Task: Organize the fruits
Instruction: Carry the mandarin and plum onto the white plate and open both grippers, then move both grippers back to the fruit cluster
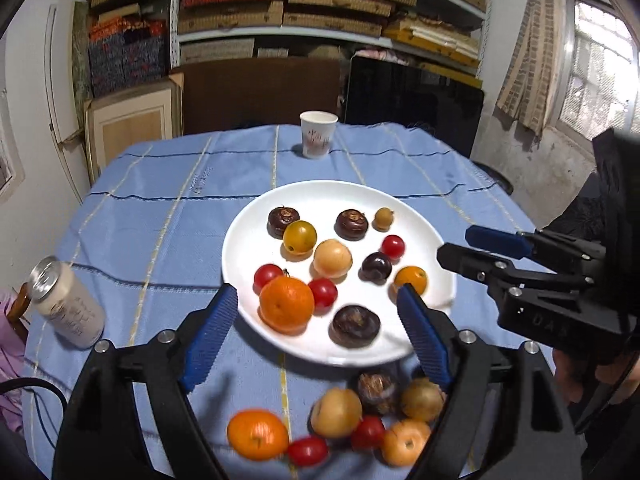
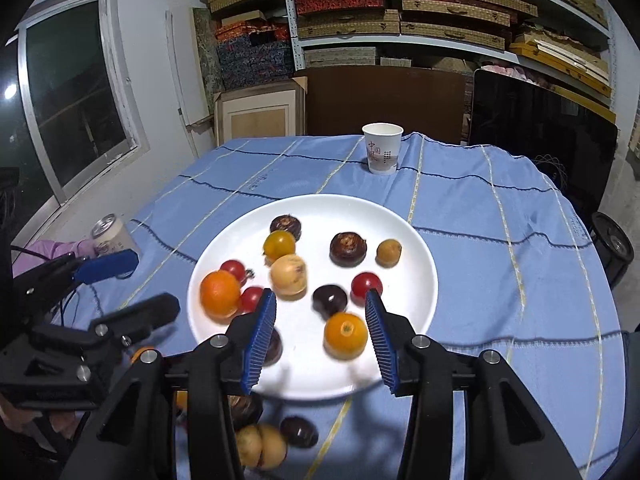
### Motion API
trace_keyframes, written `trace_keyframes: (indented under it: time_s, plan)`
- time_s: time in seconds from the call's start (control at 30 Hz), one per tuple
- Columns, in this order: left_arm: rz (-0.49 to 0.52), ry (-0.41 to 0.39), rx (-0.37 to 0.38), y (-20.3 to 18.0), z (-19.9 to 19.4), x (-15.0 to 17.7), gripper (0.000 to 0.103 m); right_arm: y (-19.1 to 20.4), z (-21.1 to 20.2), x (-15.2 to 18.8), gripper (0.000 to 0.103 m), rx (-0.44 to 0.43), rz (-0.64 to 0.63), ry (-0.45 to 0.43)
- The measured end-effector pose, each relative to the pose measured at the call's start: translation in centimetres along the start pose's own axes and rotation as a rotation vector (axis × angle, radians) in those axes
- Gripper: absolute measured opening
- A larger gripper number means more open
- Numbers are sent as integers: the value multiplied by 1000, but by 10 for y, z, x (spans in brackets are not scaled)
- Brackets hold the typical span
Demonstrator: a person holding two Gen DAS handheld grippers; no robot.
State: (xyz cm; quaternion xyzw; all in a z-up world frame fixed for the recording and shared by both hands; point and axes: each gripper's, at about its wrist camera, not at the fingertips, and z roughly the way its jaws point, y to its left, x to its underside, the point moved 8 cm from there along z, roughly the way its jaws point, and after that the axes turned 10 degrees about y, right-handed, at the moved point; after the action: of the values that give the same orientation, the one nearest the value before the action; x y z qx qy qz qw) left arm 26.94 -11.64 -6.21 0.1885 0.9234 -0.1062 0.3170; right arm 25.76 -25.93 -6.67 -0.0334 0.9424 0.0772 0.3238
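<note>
plate: white plate (image 1: pixel 244 248) sits mid-table on the blue checked cloth (image 1: pixel 160 216), using it as the landmark for everything else

on plate: approx a dozen pcs already. Big orange (image 1: pixel 286 308) at the near-left rim w/ cherry tomatoes touching it, a small orange (image 2: pixel 345 335) near the front-right rim, dark water-chestnut-looking things (not 100% sure what they are) at the back and front, a pale round fruit (image 1: pixel 332 258) about centre

off plate: a loose pile still on the cloth just in front of the plate's near rim. Another orange (image 1: pixel 258 434), a couple tomatoes, some pale fruits, a brown rough one (image 1: pixel 376 392). Blurry, so exact count is a guess

left gripper (image 1: pixel 318 328): spread wide, nothing in it, hanging over the plate's near edge w/ the loose pile just below it

right gripper (image 2: pixel 321 332): also wide and empty, over the plate's front-right part, the small orange sits btwn the blue pads (image 2: pixel 380 336) but apart from both

progress: I'd say over halfway if the plate is the goal, the pile in front is what's left

other stuff: paper cup (image 1: pixel 318 134) well behind the plate, drink can (image 1: pixel 66 308) lying tilted off to the plate's left
</note>
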Motion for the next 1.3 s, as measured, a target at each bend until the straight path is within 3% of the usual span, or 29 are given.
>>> trace_keyframes:
  time_s: [0.1, 0.23, 0.37, 0.5, 0.7, 0.93, 1.13, 1.3]
  plan:
    - [-8, -2, 23, 0, -15, 23, 84, 5, -14, 24, 47, -15, -5, 7]
    - [-2, 72, 62, -2, -15, 71, 85, 10, -19, 64, 47, -31, 12, 38]
    - [30, 124, 30, -4, -7, 115, 85, 18, -17, 104, 47, -43, 28, 67]
    - [6, 155, 51, -4, 1, 142, 85, 21, -12, 127, 47, -35, 53, 78]
    - [-79, 169, 61, 13, 9, 152, 85, 42, -3, 137, 47, -48, 19, 110]
    - [-97, 196, 56, 16, 14, 154, 85, 65, 7, 141, 47, -60, -27, 139]
    - [-14, 202, 42, -4, 16, 151, 85, 56, 7, 136, 47, -40, -7, 122]
    - [56, 128, 51, -36, 12, 131, 85, 33, -3, 126, 47, -39, 80, 82]
